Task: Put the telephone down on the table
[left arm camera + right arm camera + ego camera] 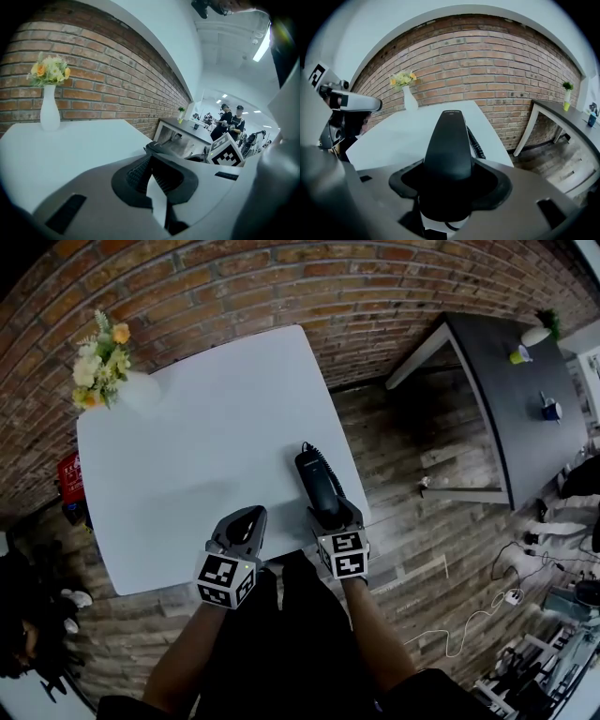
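A white vase [141,392] of yellow and cream flowers [98,362] stands close to the curving brick wall [281,277]. Off to the right, on the plank floor [403,521], is a dark worktop [506,409] on white legs, carrying a small potted plant [539,332], a yellow-green cup [520,355] and something blue [551,409]. White cables [469,629] trail over the boards. Two people [232,124] stand far down the room.
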`<move>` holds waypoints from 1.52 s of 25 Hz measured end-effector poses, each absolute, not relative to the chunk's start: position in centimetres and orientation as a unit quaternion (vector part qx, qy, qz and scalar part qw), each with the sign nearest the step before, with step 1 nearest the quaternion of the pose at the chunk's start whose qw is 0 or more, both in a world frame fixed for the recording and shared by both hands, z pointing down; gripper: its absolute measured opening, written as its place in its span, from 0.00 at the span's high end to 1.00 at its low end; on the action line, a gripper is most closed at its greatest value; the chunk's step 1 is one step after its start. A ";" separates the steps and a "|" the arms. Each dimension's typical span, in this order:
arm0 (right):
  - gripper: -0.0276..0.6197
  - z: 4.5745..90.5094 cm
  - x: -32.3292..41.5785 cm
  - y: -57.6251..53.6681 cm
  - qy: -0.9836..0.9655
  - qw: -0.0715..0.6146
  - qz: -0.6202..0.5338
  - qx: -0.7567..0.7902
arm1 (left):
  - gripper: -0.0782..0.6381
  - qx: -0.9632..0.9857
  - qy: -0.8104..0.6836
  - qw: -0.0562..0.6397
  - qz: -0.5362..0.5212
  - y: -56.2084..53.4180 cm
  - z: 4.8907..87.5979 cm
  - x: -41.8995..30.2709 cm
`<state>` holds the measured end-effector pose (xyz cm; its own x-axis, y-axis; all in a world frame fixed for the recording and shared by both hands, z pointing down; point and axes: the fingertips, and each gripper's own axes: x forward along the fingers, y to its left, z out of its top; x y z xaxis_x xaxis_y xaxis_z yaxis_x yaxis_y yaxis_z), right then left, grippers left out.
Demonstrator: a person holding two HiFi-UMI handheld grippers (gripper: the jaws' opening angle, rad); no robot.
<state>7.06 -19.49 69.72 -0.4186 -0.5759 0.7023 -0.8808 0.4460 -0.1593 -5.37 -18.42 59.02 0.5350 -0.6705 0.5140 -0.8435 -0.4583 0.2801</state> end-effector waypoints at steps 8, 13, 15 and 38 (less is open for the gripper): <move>0.53 70.9 6.1 -19.7 -0.783 0.306 0.275 0.467 | 0.87 0.839 -0.446 0.261 0.172 -18.5 59.4 -5.8; 0.53 71.2 5.8 -19.9 -0.769 0.307 0.284 0.483 | 0.87 0.842 -0.440 0.261 0.172 -18.5 59.4 -5.9; 0.53 71.3 5.7 -20.0 -0.766 0.310 0.284 0.487 | 0.87 0.843 -0.437 0.261 0.174 -18.5 59.6 -6.0; 0.46 71.8 5.1 -19.7 -0.762 0.342 0.274 0.477 | 0.87 0.851 -0.426 0.253 0.171 -18.4 58.9 -7.2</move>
<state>5.11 -19.73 71.85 -0.3101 -0.5399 0.7825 -0.9147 0.3939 -0.0908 -7.22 -18.38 58.90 0.5785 -0.6382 0.5079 -0.8121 -0.5088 0.2856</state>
